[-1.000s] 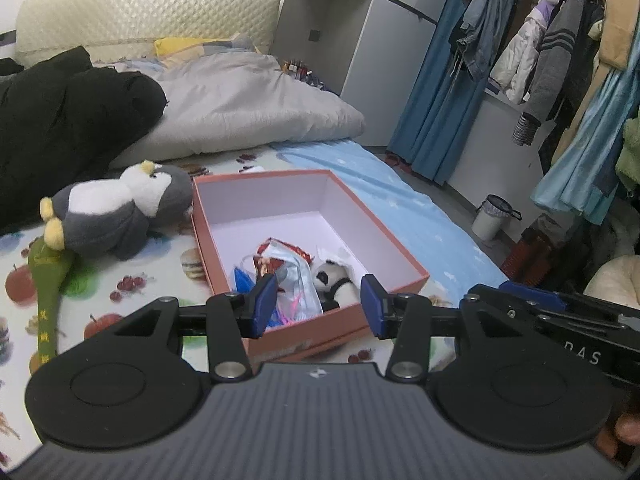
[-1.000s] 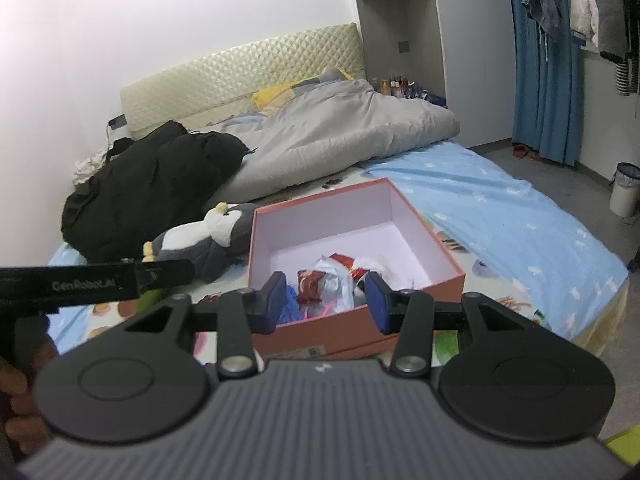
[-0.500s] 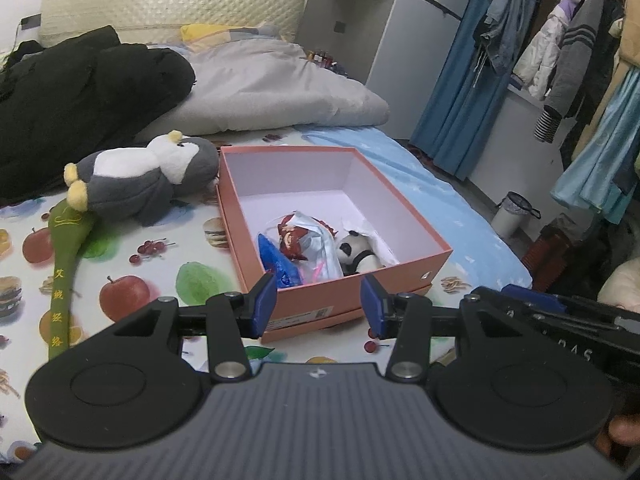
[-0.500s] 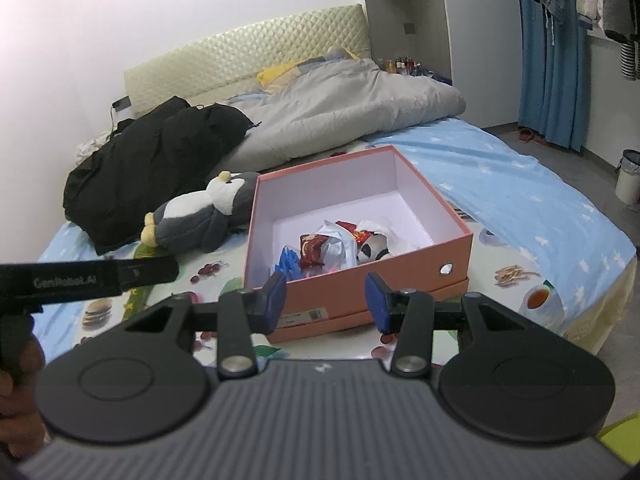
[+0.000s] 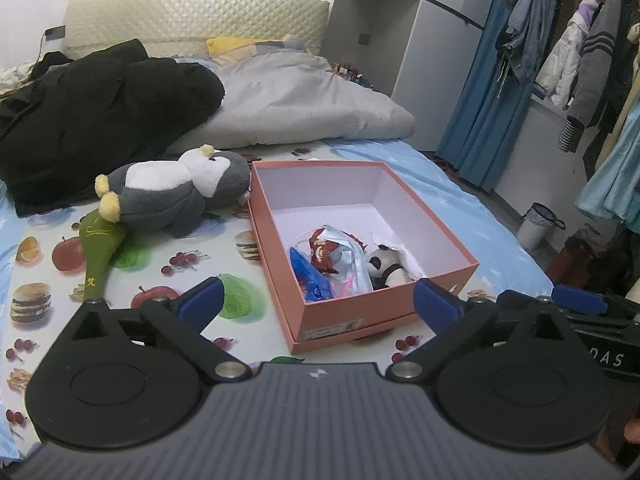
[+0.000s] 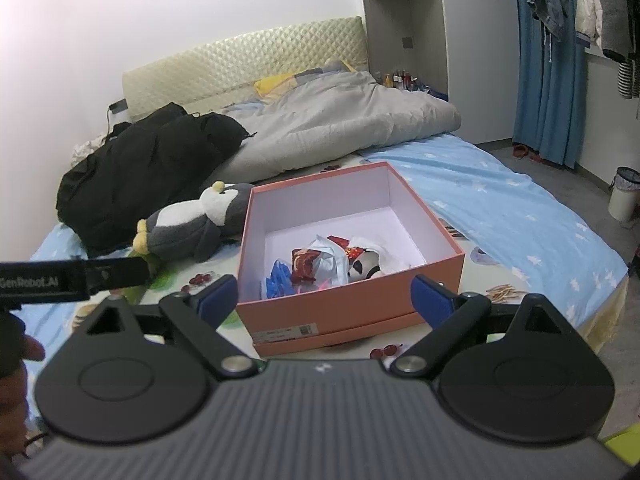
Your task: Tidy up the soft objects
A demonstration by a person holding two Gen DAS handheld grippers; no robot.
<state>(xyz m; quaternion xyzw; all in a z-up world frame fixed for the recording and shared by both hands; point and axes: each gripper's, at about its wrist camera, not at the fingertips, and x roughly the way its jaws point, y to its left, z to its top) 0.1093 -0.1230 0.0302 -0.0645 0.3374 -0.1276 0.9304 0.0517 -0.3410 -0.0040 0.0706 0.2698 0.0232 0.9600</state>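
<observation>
My left gripper (image 5: 318,306) hangs above the near edge of the bed, fingers spread wide with nothing between them, aimed level and slightly downward at the pink box (image 5: 448,236). My right gripper (image 6: 324,298) is posed alike, its blue-padded fingers (image 6: 430,298) parted and empty, framing the box's near wall (image 6: 352,300). In the left view the body of my right gripper shows at the right edge; in the right view my left gripper's side bar crosses the left edge.

The open box rests on the fruit-print sheet (image 5: 168,276). In its near part lie a panda plush (image 5: 384,268), a crinkled packet bundle (image 5: 332,256) and a blue bag (image 5: 310,280); the far part shows bare white floor. A grey-and-white penguin plush (image 5: 172,192) lies on its side just left of the box, its head beside the box's far left corner. A green plush piece (image 5: 98,248) lies by its yellow feet. Behind are a black coat (image 5: 92,120) and a grey duvet (image 5: 304,108).
</observation>
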